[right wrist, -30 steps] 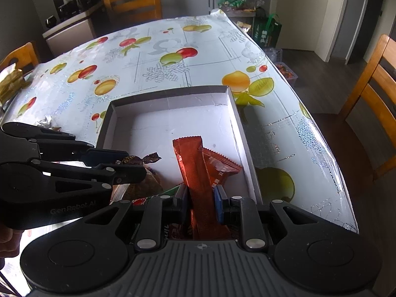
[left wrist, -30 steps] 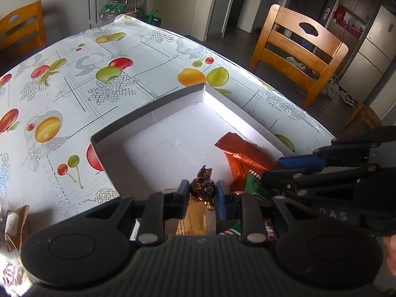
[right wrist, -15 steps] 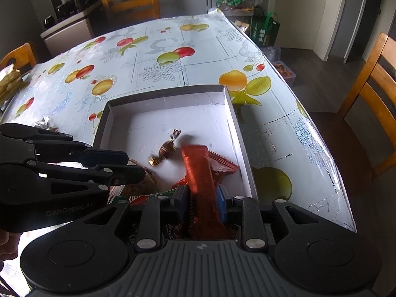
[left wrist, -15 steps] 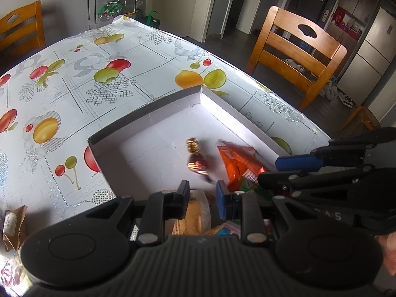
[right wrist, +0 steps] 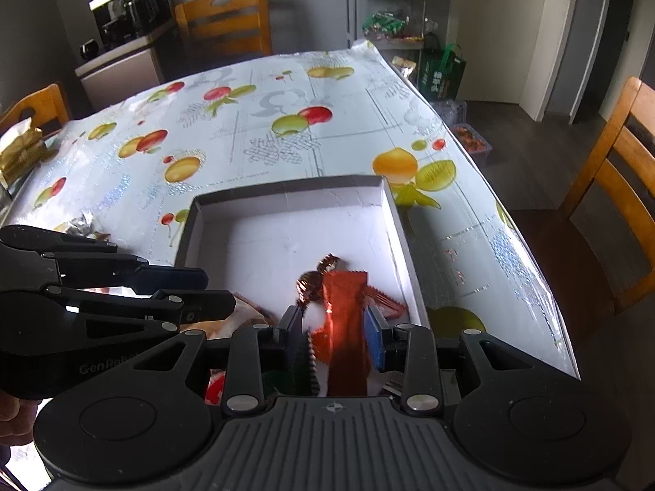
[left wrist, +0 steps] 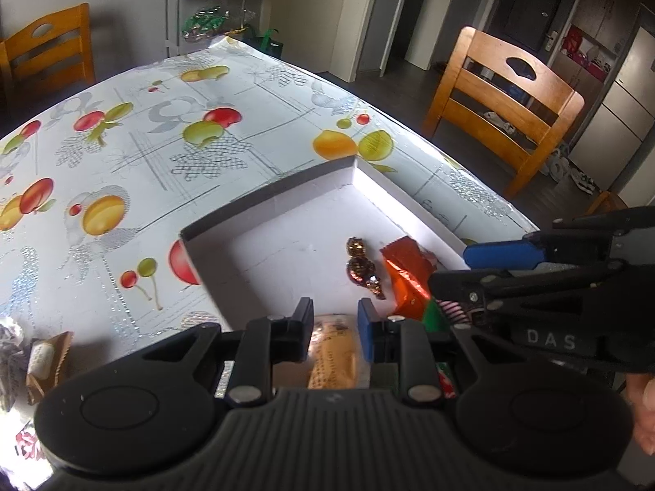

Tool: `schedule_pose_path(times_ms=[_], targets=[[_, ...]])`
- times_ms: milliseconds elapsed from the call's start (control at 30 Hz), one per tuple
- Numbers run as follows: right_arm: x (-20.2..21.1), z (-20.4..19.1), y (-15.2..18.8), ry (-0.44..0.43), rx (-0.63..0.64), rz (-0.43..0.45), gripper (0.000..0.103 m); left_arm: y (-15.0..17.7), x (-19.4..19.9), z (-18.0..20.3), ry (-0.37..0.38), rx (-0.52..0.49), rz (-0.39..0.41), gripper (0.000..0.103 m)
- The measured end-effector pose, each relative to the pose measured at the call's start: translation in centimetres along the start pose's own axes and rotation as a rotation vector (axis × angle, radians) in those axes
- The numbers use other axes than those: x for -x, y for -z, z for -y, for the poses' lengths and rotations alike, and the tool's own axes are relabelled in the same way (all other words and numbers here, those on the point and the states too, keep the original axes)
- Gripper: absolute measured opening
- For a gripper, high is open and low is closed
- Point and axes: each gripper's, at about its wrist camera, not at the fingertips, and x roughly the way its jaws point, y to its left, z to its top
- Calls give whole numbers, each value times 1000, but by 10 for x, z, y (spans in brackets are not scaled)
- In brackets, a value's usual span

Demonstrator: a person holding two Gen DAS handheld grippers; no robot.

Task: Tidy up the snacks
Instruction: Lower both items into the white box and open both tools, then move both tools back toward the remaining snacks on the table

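Observation:
A shallow white box (left wrist: pixel 286 241) (right wrist: pixel 286 241) lies on the fruit-print table. Inside it lie a brown foil candy (left wrist: pixel 360 268) (right wrist: pixel 313 280), an orange-red snack bar (left wrist: pixel 403 274) (right wrist: pixel 344 311) and other wrappers at the near end. My left gripper (left wrist: pixel 333 319) is open and empty above a tan packet (left wrist: pixel 331 356). My right gripper (right wrist: pixel 333 327) is open, its fingers on either side of the orange-red bar, which lies loose in the box. Each gripper shows in the other's view, the right (left wrist: pixel 483 264) and the left (right wrist: pixel 204 290).
Loose wrapped snacks (left wrist: pixel 41 362) lie on the table left of the box, and foil ones (right wrist: pixel 80 223) show in the right wrist view. Gold packets (right wrist: pixel 20 151) sit at the far left edge. Wooden chairs (left wrist: pixel 503 106) stand around the table. A rack (right wrist: pixel 385 16) stands behind.
My left gripper let go of the brown candy, which now lies in the box. My right gripper opened and released the orange-red bar. Both grippers drew back slightly.

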Motion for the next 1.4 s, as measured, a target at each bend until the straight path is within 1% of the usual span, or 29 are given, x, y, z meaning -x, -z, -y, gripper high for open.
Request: schedule_pose_path(times_ms=[267,633,667,733,1033,1233,1400], targets=[[6,-23,-8,-30,30,37,40,9,18,-18,-42,22,18,22],[8,-65,-6,-79,81,47,43,41,50,-52,-109,76,22,24],[8,-69,-6,-83,84,48,44,44,53,-55,-116,83,21,27],[7,-77,-5,-91,90,47,45,51,59,-62,-130,97,23,31],[6,-110,1,-130,122,41,48,79,82,-89,-170,143,17,31],[4,-126,8,-152,136,26,50,102,88,-101,-172,166,-6,31],[-1,-140,14,-172,162,6,50,112,92,-115,-188,196,-15,31]])
